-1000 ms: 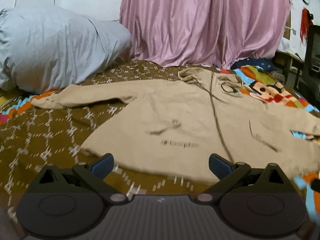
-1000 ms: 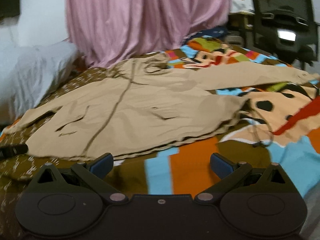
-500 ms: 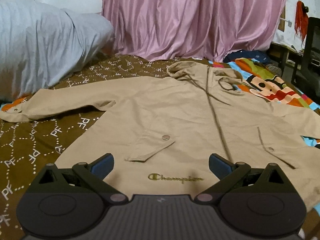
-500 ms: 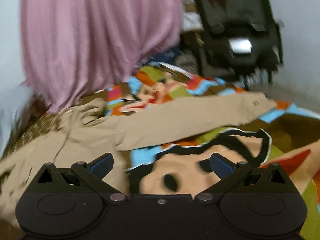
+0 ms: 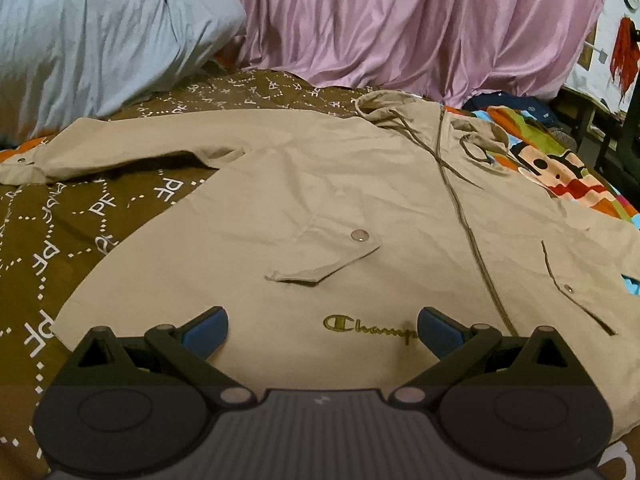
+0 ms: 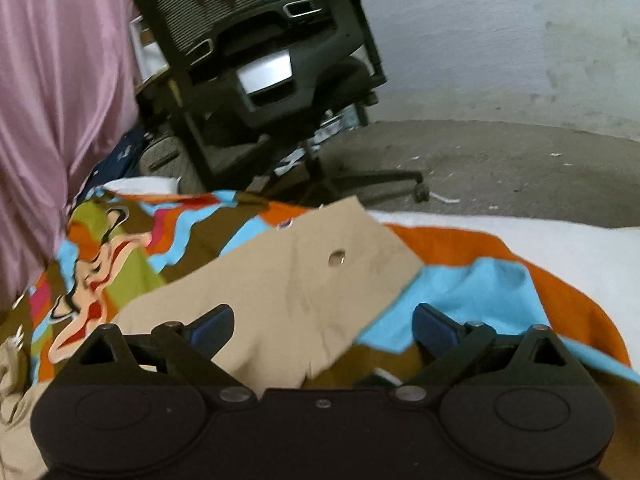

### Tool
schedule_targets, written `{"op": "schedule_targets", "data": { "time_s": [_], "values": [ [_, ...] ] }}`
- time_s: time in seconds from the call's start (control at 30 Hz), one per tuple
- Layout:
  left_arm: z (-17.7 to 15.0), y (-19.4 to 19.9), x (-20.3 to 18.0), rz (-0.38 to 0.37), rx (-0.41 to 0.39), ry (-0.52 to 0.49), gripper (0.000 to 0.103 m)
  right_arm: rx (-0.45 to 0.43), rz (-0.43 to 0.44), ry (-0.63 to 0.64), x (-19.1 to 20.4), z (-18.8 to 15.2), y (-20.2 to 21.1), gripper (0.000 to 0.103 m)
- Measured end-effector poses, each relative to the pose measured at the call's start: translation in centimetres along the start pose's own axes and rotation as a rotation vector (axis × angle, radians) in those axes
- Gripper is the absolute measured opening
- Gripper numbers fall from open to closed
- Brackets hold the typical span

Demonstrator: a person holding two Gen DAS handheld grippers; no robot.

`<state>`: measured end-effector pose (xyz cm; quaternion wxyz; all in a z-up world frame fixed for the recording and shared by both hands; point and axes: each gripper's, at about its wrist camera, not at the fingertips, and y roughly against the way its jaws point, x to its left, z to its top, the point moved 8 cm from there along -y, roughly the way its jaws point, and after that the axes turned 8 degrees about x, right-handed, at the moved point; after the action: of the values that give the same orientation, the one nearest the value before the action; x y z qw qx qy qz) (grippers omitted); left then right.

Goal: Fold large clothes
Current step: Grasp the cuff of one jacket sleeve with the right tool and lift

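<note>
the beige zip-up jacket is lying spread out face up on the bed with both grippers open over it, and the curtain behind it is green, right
Not quite: the curtain is pink, not green, as the left wrist view shows. The rest holds: the beige zip-up jacket lies spread face up on the patterned bed cover, with the left gripper and the right gripper open over it.

Bed, brown-and-cartoon bedspread; tan jacket spread flat on it, sleeve reaching right edge; grey pillow, probably, far left.

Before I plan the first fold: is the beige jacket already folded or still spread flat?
Spread flat: the jacket lies open-faced on the bed, its sleeve stretched sideways, nothing folded over.
</note>
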<state>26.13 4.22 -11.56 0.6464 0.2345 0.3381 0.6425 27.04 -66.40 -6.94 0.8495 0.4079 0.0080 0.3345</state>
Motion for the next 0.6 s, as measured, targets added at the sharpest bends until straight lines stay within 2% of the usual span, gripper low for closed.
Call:
{"op": "schedule_targets", "data": {
  "time_s": [0.1, 0.2, 0.27, 0.33, 0.43, 0.47, 0.6],
  "values": [
    [-0.1, -0.1, -0.2, 0.006, 0.001, -0.011, 0.102, -0.019, -0.062, 0.022, 1.1, 0.5, -1.1, 0.086],
    [-0.2, 0.1, -0.4, 0.009, -0.006, -0.014, 0.102, -0.040, -0.110, 0.026, 0.7, 0.8, -1.2, 0.070],
    [-0.1, 0.2, -0.4, 0.008, -0.013, -0.018, 0.102, -0.046, -0.135, 0.014, 0.4, 1.0, -1.3, 0.047],
    [0.0, 0.4, -0.6, 0.009, -0.019, -0.024, 0.102, -0.049, -0.161, 0.000, -0.2, 1.2, -1.3, 0.033],
    [0.3, 0.7, -0.8, 0.005, -0.035, -0.034, 0.102, -0.055, -0.122, -0.058, -1.1, 1.5, -0.6, 0.018],
    [0.4, 0.8, -0.9, 0.006, -0.041, -0.039, 0.102, -0.057, -0.110, -0.063, -1.1, 1.7, -0.2, 0.013],
    [1.0, 1.7, -1.2, 0.006, -0.072, -0.055, 0.102, -0.096, -0.069, 0.016, 0.5, 3.1, 2.2, 0.011]
  ]
}}
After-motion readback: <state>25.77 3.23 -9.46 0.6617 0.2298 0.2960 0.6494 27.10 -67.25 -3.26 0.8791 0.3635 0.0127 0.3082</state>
